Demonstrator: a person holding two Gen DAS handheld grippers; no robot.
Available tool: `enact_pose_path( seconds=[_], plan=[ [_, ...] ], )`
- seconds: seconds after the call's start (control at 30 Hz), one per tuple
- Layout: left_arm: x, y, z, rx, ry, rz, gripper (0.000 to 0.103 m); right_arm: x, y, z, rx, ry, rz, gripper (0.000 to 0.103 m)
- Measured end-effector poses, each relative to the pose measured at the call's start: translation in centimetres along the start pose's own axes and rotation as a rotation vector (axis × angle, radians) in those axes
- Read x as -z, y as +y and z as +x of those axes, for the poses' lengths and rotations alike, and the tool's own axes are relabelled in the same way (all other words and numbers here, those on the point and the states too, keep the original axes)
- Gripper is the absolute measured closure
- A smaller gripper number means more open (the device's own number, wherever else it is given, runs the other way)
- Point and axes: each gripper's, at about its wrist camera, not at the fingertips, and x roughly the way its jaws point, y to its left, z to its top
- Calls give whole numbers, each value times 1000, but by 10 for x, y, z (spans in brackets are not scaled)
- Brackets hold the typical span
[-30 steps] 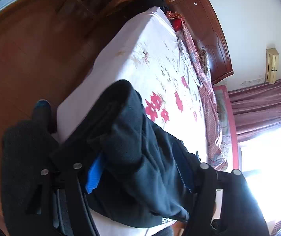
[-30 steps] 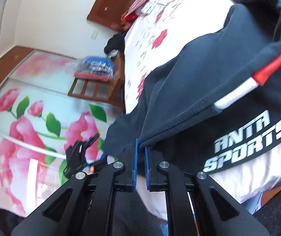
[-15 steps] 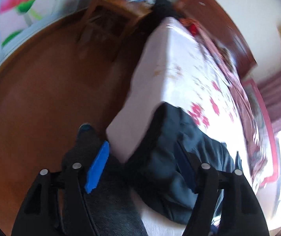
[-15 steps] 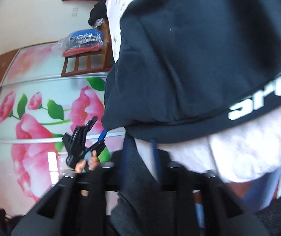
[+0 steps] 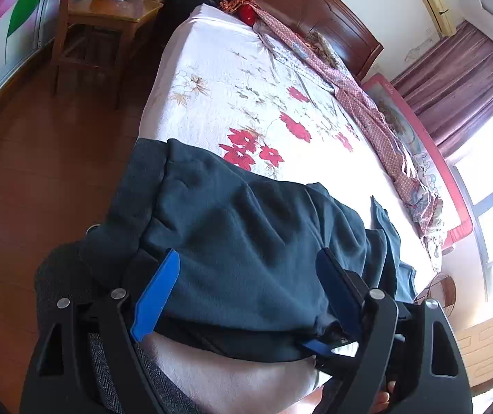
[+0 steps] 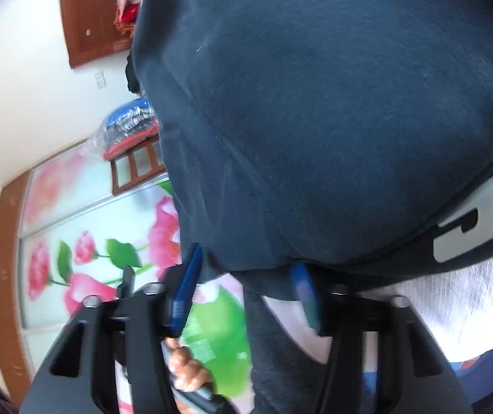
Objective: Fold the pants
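Observation:
Dark navy pants (image 5: 246, 234) lie in a folded heap on the near edge of the flowered bed (image 5: 246, 79), one part hanging over the side. My left gripper (image 5: 246, 289) hovers just above them; its jaws are opening wide and the blue pads (image 5: 156, 296) press on nothing. In the right wrist view the pants (image 6: 315, 120) fill the frame, white lettering (image 6: 470, 227) at the right. My right gripper (image 6: 246, 265) sits low at their near hem, jaws apart and closing, the hem edge between the tips. One of its blue fingers (image 5: 315, 346) pokes out under the heap.
A wooden chair (image 5: 108, 10) with a bagged bundle stands left of the dark headboard (image 5: 298, 7). A red patterned cloth (image 5: 367, 103) runs along the bed's far side. Wood floor (image 5: 39, 172) lies to the left, flowered wardrobe doors (image 6: 91, 241) behind. A hand (image 6: 184, 376) holds the left gripper.
The left gripper let the bunched pants go, spread wider and rolled, now looking over the heap. The right gripper dropped to the near hem, rolled, and its shut jaws came apart.

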Motion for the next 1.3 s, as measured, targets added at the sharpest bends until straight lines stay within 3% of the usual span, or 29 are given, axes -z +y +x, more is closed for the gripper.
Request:
enact_pose_path(
  seconds=[0.03,0.23,0.37,0.47,0.6,0.67,0.7,0.73,0.8,0.87,0.93,1.0,1.1,1.17,1.3],
  plan=[
    [-2,2,-2,-5,-4,0,21,1,3,1,-8,15,-16,99],
    [-15,6,-3,-51,-37,19,16,17,43,-3,63,76,-245,99],
    [-18,0,9,-61,-16,53,14,24,38,-2,108,102,-244,99],
    [-7,-20,25,1,33,105,12,28,37,12,125,95,-225,99],
    [26,-61,64,40,104,275,11,25,23,18,114,110,-200,98],
    [39,-73,83,14,138,359,11,24,25,13,127,156,-185,92],
    [42,-74,96,-39,186,377,11,21,32,5,154,188,-205,79],
    [43,-72,102,-42,204,368,11,18,43,-9,199,173,-259,68],
    [40,-63,107,-25,212,335,11,7,77,-50,344,36,-440,67],
    [41,-61,109,-19,220,326,11,-20,110,-96,541,-174,-571,67],
    [45,-65,111,-40,225,355,8,-55,139,-132,772,-413,-652,45],
    [48,-71,114,-58,230,380,6,-98,160,-149,973,-590,-713,44],
    [47,-72,115,-66,233,393,4,-169,159,-138,1183,-614,-752,44],
    [47,-72,115,-69,233,395,3,-213,146,-130,1185,-568,-694,44],
    [47,-74,117,-73,239,404,2,-261,105,-121,1333,-504,-654,44]
  ],
)
